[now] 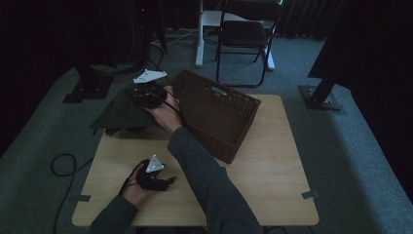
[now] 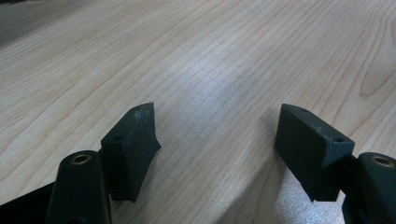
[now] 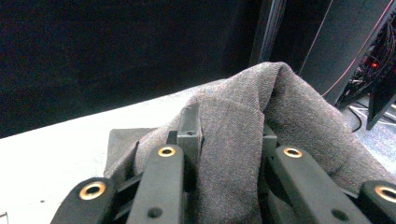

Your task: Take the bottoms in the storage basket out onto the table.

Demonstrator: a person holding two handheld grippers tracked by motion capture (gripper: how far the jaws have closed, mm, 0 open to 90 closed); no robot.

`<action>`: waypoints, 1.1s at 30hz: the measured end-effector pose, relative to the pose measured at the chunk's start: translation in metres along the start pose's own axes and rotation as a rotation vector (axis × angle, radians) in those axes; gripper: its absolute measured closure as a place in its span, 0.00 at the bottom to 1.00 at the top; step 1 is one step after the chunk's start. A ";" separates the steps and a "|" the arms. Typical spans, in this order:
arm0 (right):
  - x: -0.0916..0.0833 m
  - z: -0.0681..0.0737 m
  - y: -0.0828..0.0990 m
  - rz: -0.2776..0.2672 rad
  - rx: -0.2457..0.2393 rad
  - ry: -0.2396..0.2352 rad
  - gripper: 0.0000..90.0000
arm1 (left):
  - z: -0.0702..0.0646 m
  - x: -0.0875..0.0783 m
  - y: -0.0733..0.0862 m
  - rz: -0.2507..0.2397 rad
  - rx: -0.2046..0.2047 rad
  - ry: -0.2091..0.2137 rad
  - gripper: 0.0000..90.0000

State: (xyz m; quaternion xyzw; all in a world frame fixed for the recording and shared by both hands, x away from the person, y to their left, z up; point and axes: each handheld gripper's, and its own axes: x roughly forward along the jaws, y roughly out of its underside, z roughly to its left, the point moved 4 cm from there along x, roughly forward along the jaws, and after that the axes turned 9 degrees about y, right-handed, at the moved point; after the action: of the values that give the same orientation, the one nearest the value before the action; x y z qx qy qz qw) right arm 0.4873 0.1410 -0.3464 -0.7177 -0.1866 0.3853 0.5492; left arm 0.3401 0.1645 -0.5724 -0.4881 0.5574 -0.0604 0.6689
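A dark grey cloth [image 1: 119, 113] is lifted off the far left corner of the wooden table [image 1: 272, 170], hanging in a peak. My right gripper [image 1: 146, 95] holds it there, reached across from the right; in the right gripper view its jaws are shut on a fold of the cloth [image 3: 243, 140], with the gripper [image 3: 229, 140] half buried in fabric. My left gripper [image 1: 156, 178] rests low near the table's front left. In the left gripper view the gripper [image 2: 217, 135] is open over bare wood, nothing between its fingers [image 2: 135, 144].
A dark brown wicker basket [image 1: 219, 112] sits tilted on the table's far middle, open side facing up and right, close beside my right hand. A folding chair [image 1: 246, 34] and stand legs [image 1: 321, 97] are on the carpet beyond. A cable [image 1: 61, 165] loops left of the table.
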 end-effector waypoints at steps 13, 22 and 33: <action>0.005 0.006 0.005 0.003 -0.008 -0.024 0.81 | 0.000 0.000 0.000 0.002 0.002 0.001 0.33; 0.014 0.011 0.019 0.035 -0.013 -0.034 0.81 | 0.000 0.001 -0.001 -0.005 -0.006 0.001 0.33; 0.024 0.016 0.038 0.065 -0.015 -0.053 0.81 | 0.000 0.001 -0.001 -0.003 0.000 -0.001 0.33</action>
State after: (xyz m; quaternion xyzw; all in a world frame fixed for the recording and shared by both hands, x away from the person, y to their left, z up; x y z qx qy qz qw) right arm 0.4840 0.1556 -0.3915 -0.7172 -0.1805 0.4202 0.5258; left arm 0.3411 0.1639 -0.5724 -0.4892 0.5562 -0.0612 0.6690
